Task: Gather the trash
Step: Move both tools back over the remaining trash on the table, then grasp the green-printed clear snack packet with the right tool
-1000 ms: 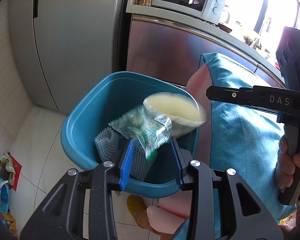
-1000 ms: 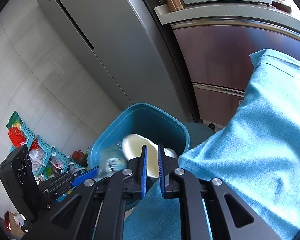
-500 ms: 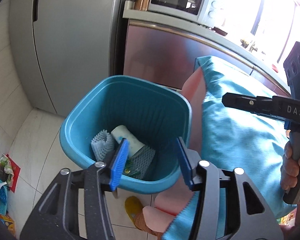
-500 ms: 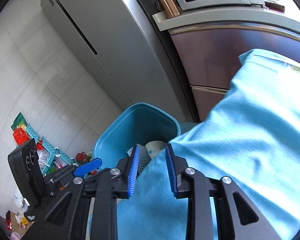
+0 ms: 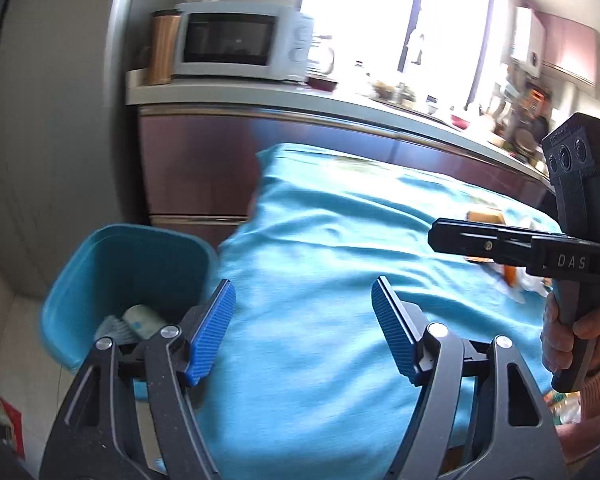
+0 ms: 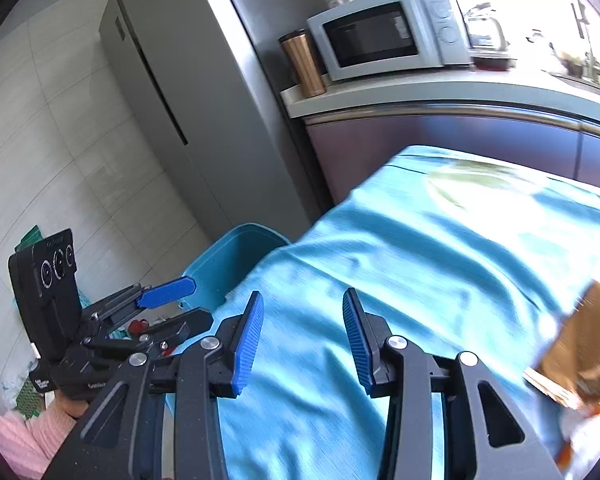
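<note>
I begin at the left, where the bin [image 5: 116, 280] stands on the floor, just beside the left edge of the table [image 5: 340, 280], which wears a blue cloth. I think it is placed so that trash can drop into it directly from the edge. Inside it I see a white cup [image 5: 142, 320] and something grey, a little blurred.

My left gripper [image 5: 304, 328] is above the cloth near this left edge. Its jaws have just been opening, they stand wide apart and nothing is between them. My right gripper [image 6: 302, 340] is also above the cloth, its jaws have just been opening too, less wide, and they are empty.

At the right end of the table more trash [image 5: 512, 276] lies, orange and white pieces and something brown like a carton [image 6: 580, 344], but blur hides the details. I judge this is the next thing to collect.

The middle of the cloth is free, so both grippers have room to travel to the right. Behind the far edge the cabinet [image 5: 204, 168] is close, therefore I would keep low and not reach over.
</note>
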### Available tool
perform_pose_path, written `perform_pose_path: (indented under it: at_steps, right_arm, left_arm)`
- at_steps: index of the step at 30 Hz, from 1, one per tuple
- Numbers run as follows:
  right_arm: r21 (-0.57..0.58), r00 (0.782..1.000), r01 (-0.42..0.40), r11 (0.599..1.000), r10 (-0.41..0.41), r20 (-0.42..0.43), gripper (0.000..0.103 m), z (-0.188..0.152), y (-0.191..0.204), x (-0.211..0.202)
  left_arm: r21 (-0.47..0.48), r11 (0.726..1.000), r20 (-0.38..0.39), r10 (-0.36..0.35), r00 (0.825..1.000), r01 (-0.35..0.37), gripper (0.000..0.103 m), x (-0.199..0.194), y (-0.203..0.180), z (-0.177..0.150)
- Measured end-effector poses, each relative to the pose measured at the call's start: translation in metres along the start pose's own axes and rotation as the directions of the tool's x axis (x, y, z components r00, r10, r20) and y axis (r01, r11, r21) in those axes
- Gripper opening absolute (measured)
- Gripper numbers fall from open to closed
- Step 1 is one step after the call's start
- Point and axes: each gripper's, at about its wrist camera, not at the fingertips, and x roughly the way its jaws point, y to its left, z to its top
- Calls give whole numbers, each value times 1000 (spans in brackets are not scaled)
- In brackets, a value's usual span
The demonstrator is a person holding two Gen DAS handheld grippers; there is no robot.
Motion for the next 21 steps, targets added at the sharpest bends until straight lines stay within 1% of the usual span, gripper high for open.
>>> perform_pose_path:
  at_steps: [2, 5, 10, 14, 18, 20, 21]
  right_arm:
    - [20, 999, 47, 999, -47, 18, 39, -10, -14, -21]
    - [85, 993, 99, 991, -103, 51, 39, -24, -39, -55]
    - [186, 967, 208, 960, -230, 106, 39, -48, -75, -107]
    - [244, 930, 306, 920, -343, 128, 39, -62, -100, -135]
    - [292, 879, 394, 872, -450, 156, 39, -76, -122, -163]
    - [306, 853, 433, 848, -495, 164, 39, -80, -132, -176]
    - [312, 844, 447, 838, -511, 165, 39, -82, -138, -180]
  left_arm:
    - [28, 999, -11, -41, 999, 41, 70, 9, -20, 3]
    - [64, 993, -31, -99, 995, 101, 70, 25, -51, 8]
    - [94, 978, -80, -177, 981, 184, 69, 53, -97, 12]
    - [124, 966, -114, -213, 970, 227, 68, 74, -124, 18]
    - [161, 947, -140, -256, 957, 277, 68, 83, -151, 19]
    - [179, 933, -156, -286, 946, 311, 68, 86, -167, 17]
    - [185, 926, -166, -301, 939, 330, 68, 87, -175, 16]
